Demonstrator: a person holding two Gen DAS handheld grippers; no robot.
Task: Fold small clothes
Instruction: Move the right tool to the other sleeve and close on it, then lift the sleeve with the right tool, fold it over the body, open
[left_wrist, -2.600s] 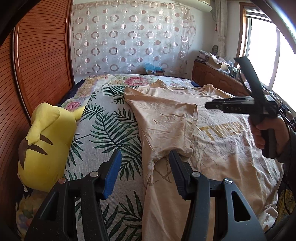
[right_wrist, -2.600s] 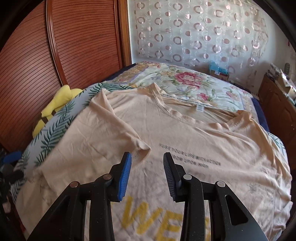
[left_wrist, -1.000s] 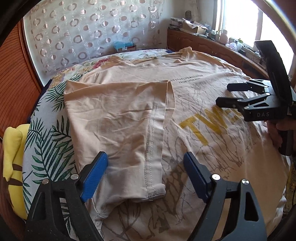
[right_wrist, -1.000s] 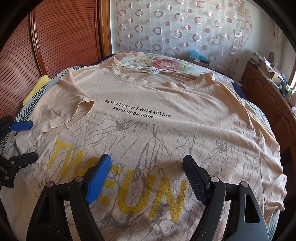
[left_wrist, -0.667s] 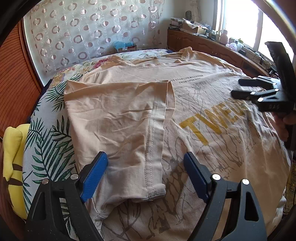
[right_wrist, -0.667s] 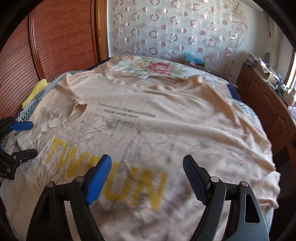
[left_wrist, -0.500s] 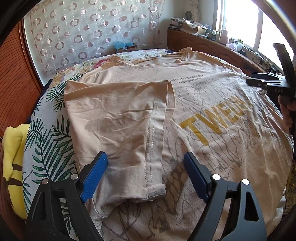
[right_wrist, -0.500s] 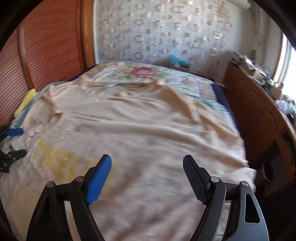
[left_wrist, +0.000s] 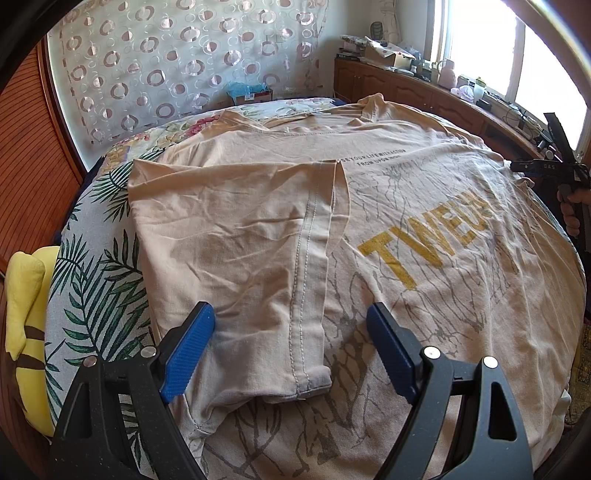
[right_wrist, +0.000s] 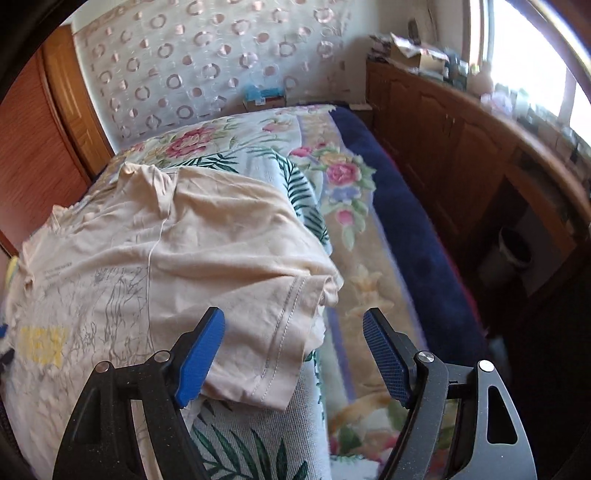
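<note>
A beige T-shirt (left_wrist: 424, 206) with yellow letters lies spread face up on the bed. Its left sleeve (left_wrist: 240, 236) is folded inward over the chest. My left gripper (left_wrist: 291, 350) is open and empty, hovering over that folded sleeve's hem. My right gripper (right_wrist: 295, 350) is open and empty above the shirt's other sleeve (right_wrist: 266, 332), which lies flat at the bed's right side. The right gripper also shows far right in the left wrist view (left_wrist: 554, 166), held in a hand.
The bed has a leaf and flower bedspread (left_wrist: 99, 280). A yellow plush toy (left_wrist: 26, 317) lies at the bed's left edge by a wooden wardrobe. A wooden cabinet (right_wrist: 480, 155) with clutter runs along the right; a bin (right_wrist: 513, 247) stands below it.
My right gripper has swung from over the shirt's printed front to the right sleeve at the bed's edge. The left gripper has stayed over the folded left sleeve, open.
</note>
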